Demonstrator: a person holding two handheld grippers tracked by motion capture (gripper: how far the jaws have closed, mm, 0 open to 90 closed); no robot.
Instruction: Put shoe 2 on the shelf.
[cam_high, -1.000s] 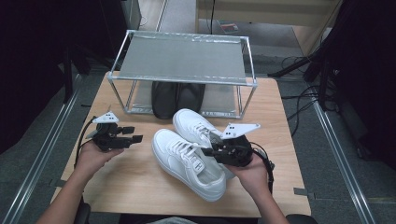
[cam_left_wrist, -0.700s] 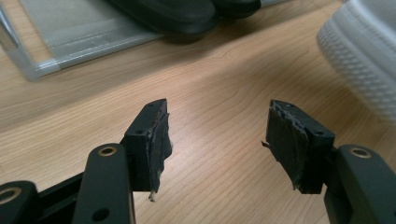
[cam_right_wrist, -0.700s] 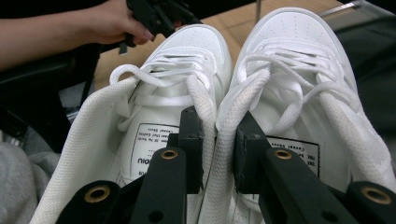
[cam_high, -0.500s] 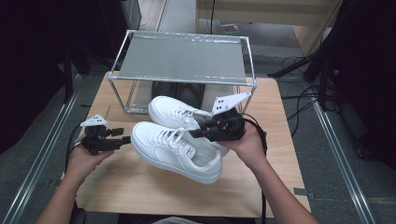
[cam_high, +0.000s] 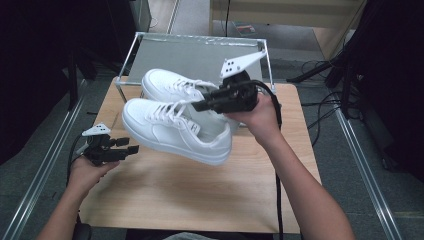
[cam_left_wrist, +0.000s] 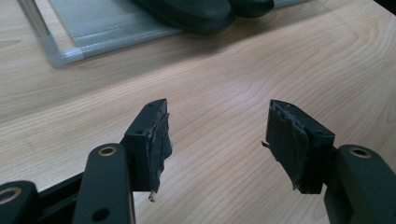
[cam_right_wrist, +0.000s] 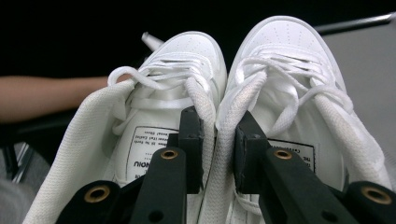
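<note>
Your right gripper (cam_right_wrist: 212, 149) has its jaws clenched on the touching inner collars of two white sneakers (cam_high: 177, 122), holding both in the air above the desk (cam_high: 200, 195). Your left gripper (cam_left_wrist: 217, 140) stands released, nothing between its jaws, low over the desk. Two black shoes (cam_left_wrist: 196, 11) sit under the one metal rack (cam_high: 192, 55).

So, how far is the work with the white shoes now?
Done: the right gripper has pinched both white shoes by their inner collars, off the table. In hand: carrying them near the rack. Left: probably setting them on it. Left gripper is open.
</note>
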